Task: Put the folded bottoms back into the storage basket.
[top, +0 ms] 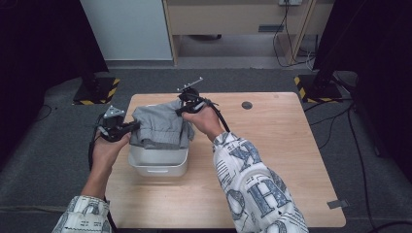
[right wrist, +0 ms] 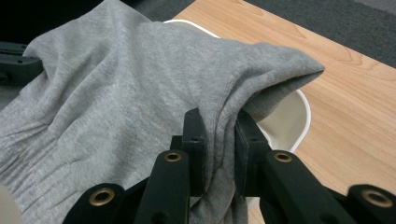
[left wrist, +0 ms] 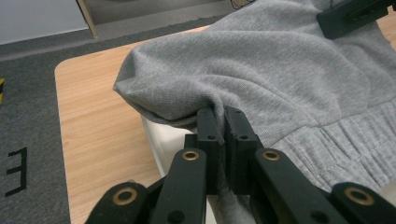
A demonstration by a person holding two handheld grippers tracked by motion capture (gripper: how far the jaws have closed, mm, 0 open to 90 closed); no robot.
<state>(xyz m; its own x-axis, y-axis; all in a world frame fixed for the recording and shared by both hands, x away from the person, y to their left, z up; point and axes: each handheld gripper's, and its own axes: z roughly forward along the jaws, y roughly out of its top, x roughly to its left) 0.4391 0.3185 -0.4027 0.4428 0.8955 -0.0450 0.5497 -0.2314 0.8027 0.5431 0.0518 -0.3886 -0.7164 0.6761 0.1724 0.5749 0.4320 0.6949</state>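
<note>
High view is showing a light wooden rectangular counter (top: 272, 160) with a white rectangular plastic bin (top: 159, 162) sitting toward its left edge, and a soft grey knitted sweatshirt-like garment (top: 158, 127) hanging spread over the bin's open top between two hands. Left tool (top: 127, 128) is gripping the garment's left side, and right tool (top: 187, 108) is gripping its far right side, toward the counter's back edge.

Left gripper view is giving the detail the overhead misses: the black jaws of the left tool (left wrist: 223, 122) are pinching shut on a thin fold of the garment (left wrist: 280, 70), with the bin's wall (left wrist: 163, 140) just below. Right gripper view is showing the right tool (right wrist: 219, 128) clamping a thicker bunched fold of the garment (right wrist: 116, 93), the bin's curved rim (right wrist: 306, 116) lying beneath the draped corner.
</note>
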